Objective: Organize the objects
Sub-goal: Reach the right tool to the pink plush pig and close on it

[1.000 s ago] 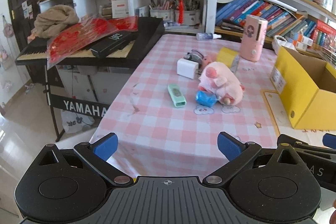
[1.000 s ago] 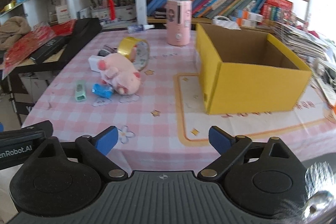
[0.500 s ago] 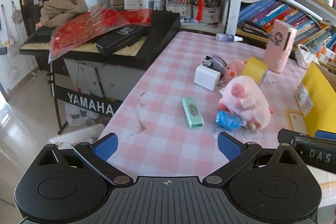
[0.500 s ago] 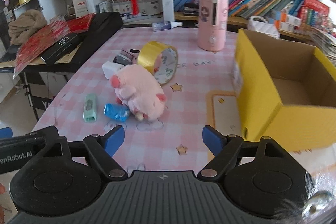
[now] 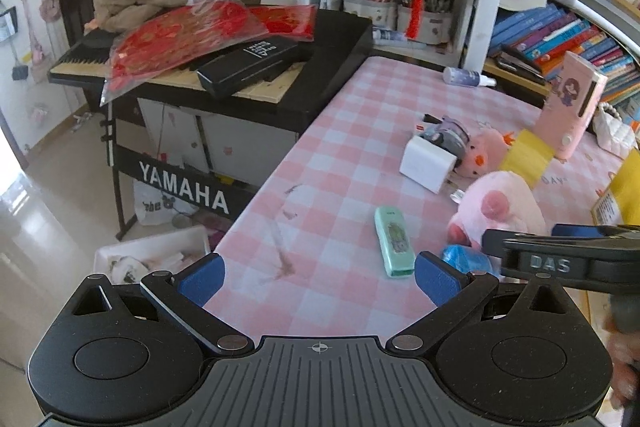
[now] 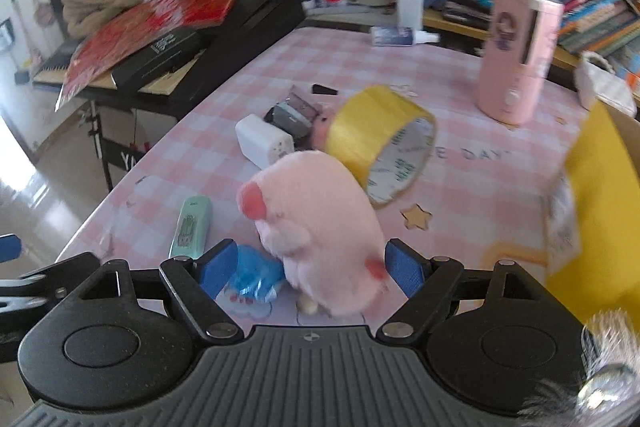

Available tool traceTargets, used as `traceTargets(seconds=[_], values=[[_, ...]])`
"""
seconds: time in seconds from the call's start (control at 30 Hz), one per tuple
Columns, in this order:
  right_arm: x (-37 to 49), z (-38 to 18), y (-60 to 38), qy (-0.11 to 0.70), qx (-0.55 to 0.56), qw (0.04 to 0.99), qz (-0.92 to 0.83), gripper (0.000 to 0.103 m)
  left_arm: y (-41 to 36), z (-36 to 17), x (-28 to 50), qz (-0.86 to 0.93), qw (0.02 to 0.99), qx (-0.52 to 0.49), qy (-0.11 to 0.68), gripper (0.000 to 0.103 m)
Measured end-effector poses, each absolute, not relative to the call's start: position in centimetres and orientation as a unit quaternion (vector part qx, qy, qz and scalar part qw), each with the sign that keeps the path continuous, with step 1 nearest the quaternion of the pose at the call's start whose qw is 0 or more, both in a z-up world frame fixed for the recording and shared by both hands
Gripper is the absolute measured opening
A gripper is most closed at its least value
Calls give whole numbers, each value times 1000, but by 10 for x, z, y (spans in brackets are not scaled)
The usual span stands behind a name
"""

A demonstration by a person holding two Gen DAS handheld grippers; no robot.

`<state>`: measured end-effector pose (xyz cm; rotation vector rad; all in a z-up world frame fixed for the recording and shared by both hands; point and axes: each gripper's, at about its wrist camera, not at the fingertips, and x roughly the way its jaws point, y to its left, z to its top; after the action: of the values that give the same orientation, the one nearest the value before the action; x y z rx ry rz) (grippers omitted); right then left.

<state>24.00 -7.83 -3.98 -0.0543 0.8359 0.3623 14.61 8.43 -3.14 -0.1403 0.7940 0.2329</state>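
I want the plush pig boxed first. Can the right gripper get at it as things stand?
Probably yes. The right gripper has open jaws on either side of the plush pig, with nothing lying over it. The blue wrapped item sits close against the pig by the left pad and might get pinched too.

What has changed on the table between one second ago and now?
Both grippers moved forward toward the pile of small items. The right gripper now has the pink plush pig between its open jaws, not yet gripped. The left gripper is open and holds nothing, near the green case. The tape roll, white adapter and yellow box stayed in place.
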Motion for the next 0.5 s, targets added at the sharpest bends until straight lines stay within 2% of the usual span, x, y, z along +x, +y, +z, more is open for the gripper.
traceTargets(seconds=[0.13, 0.2, 0.33, 0.4, 0.5], values=[[258, -50, -68, 403, -48, 896, 180, 80, 84, -32, 151, 116, 912, -65, 388, 101], [267, -56, -66, 401, -62, 896, 180, 72, 82, -32, 154, 116, 911, -63, 390, 101], [281, -67, -69, 404, -59, 891, 196, 68, 79, -33, 162, 115, 911, -62, 391, 101], [282, -65, -72, 402, -61, 890, 206, 59, 76, -34, 167, 115, 911, -61, 390, 101], [279, -50, -84, 402, -29, 890, 215, 58, 72, -35, 176, 110, 912, -63, 391, 100]])
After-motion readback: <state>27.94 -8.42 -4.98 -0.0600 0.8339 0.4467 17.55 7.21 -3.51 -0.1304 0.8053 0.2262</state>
